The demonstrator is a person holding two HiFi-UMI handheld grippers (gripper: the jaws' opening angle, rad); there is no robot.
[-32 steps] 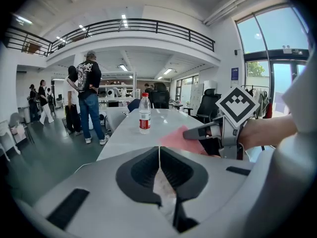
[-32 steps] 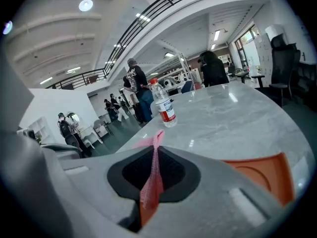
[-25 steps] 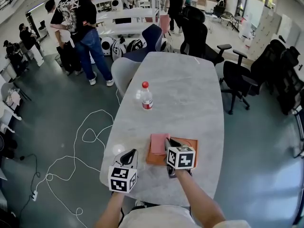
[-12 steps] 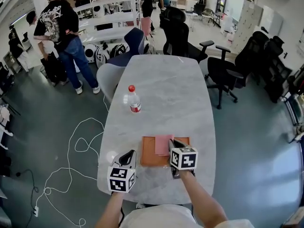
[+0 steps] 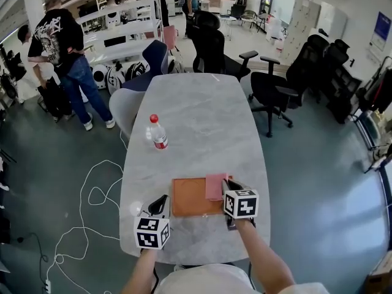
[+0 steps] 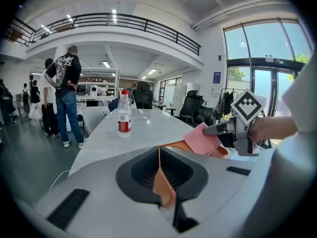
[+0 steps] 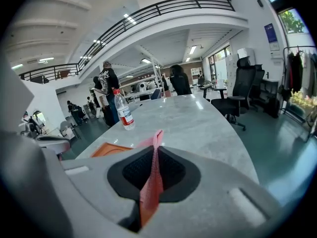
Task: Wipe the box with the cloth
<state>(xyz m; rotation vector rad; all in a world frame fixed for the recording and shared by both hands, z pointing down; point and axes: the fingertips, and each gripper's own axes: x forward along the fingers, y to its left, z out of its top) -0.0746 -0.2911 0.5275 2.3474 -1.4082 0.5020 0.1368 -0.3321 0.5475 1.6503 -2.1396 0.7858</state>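
**Inspector:** Fingers (image 6: 138, 172) of the left gripper (image 5: 160, 203)?
**Assistant:** Closed tight on the thin left edge of the orange box (image 5: 193, 196). It lies on the counter (image 5: 202, 115), near its front edge.
**Inspector:** And further right?
**Assistant:** The pink cloth (image 5: 215, 185) lies over the box's right end, pinched fast in the right gripper (image 5: 228, 187).

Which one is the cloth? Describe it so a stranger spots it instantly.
On the long grey table, look at the end nearest the person, where a flat orange box lies. The cloth is the small sheet over the box's right edge, pinched in the right gripper. Only it is pink; the bottle stands farther up.
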